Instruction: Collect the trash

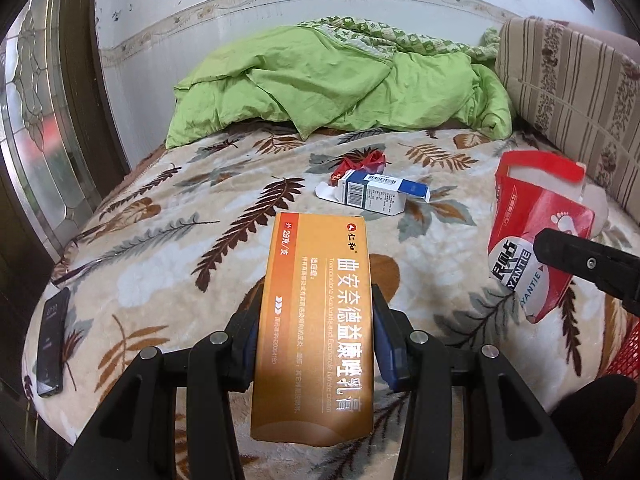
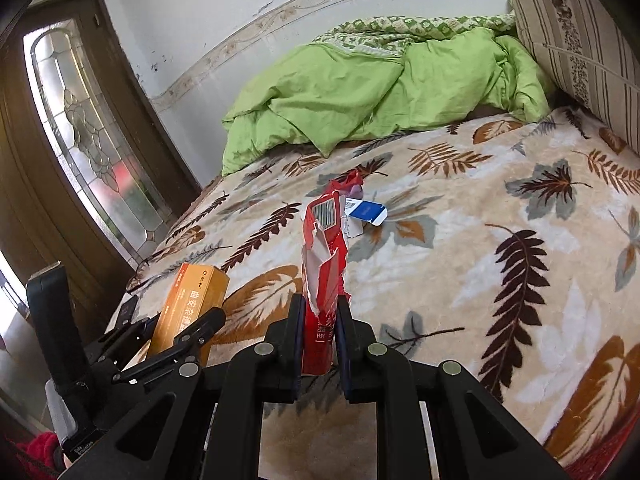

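Both hands are loaded here — the left gripper [image 1: 316,320] pinches the orange cream box [image 1: 316,328] across its narrow sides, pads flat on the card, the box standing lengthwise out ahead of the fingers above the leaf-print bed [image 1: 160,240]. Over on the other side, the right gripper [image 2: 320,320] is pressed together on the torn red packet [image 2: 324,280], biting it low down so the ragged top sticks up and forward. Still lying on the blanket, well apart from both: a blue-and-white carton [image 1: 372,194] with its flap open, and just behind it a crumpled red wrapper [image 1: 368,162]. A dark phone [image 1: 52,340] sits near the bed's left edge — not trash, leave it be. Something red and meshed [image 1: 626,348] peeks in at the right edge of the left view; possibly the bin, though I cannot tell. With both grippers full, the sound move looks like unloading first: keep the squeeze steady, carry the box level so it doesn't pivot between the pads, and release only once over the container.
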